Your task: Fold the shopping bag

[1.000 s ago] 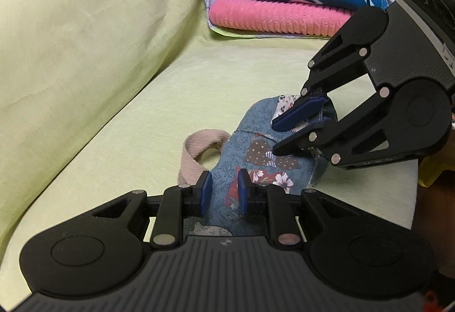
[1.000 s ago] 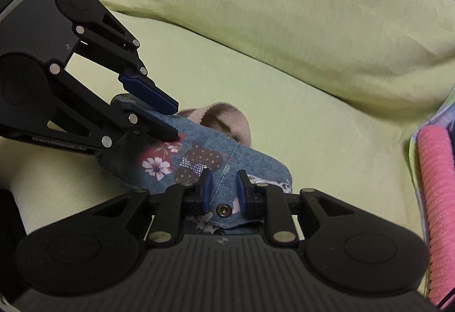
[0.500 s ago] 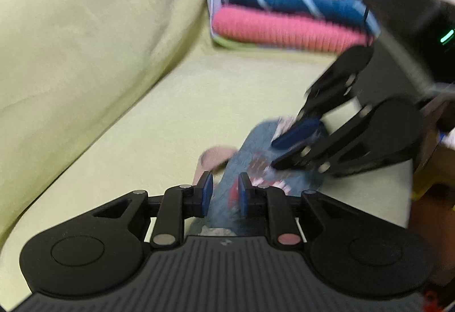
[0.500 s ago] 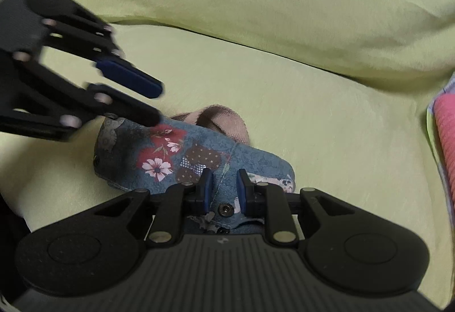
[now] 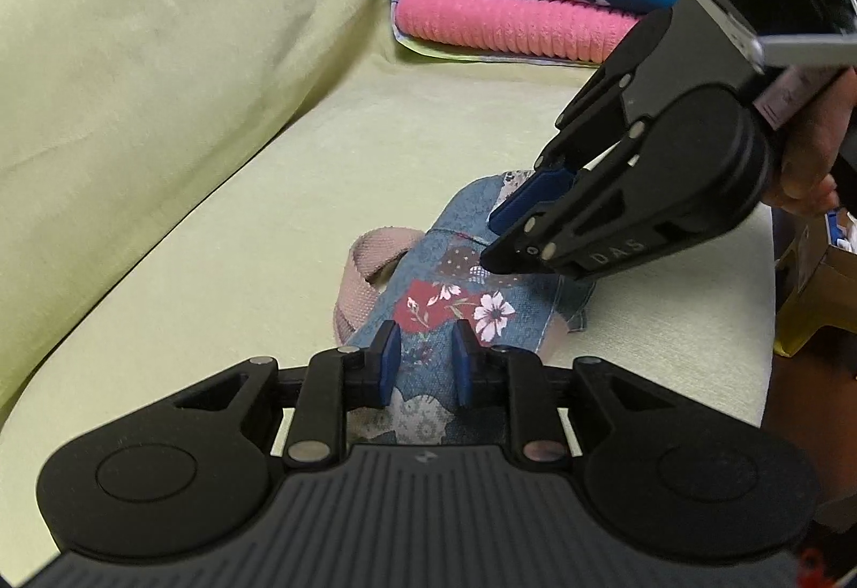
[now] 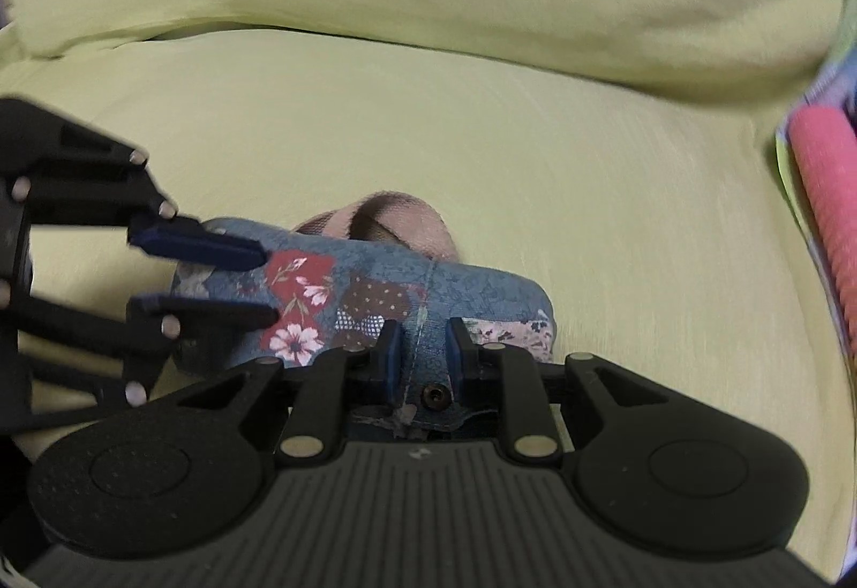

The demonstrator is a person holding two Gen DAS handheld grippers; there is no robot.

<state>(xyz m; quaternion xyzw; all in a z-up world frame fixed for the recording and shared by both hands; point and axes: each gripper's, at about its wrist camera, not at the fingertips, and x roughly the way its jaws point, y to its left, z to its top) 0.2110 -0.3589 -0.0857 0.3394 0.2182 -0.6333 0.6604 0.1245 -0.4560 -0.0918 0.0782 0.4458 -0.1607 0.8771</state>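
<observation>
In the left wrist view our left gripper (image 5: 421, 362) stands parted over the near end of the shopping bag (image 5: 455, 291), a folded bundle on the green sofa (image 5: 268, 213) whose long axis runs away toward the right gripper (image 5: 501, 240), also parted at its far end. In the right wrist view the bag (image 6: 375, 288) lies crosswise; our right gripper (image 6: 421, 360) straddles its snap edge unclamped, and the left gripper (image 6: 265, 283) now brackets the bag's end, having hovered higher half a second ago.
</observation>
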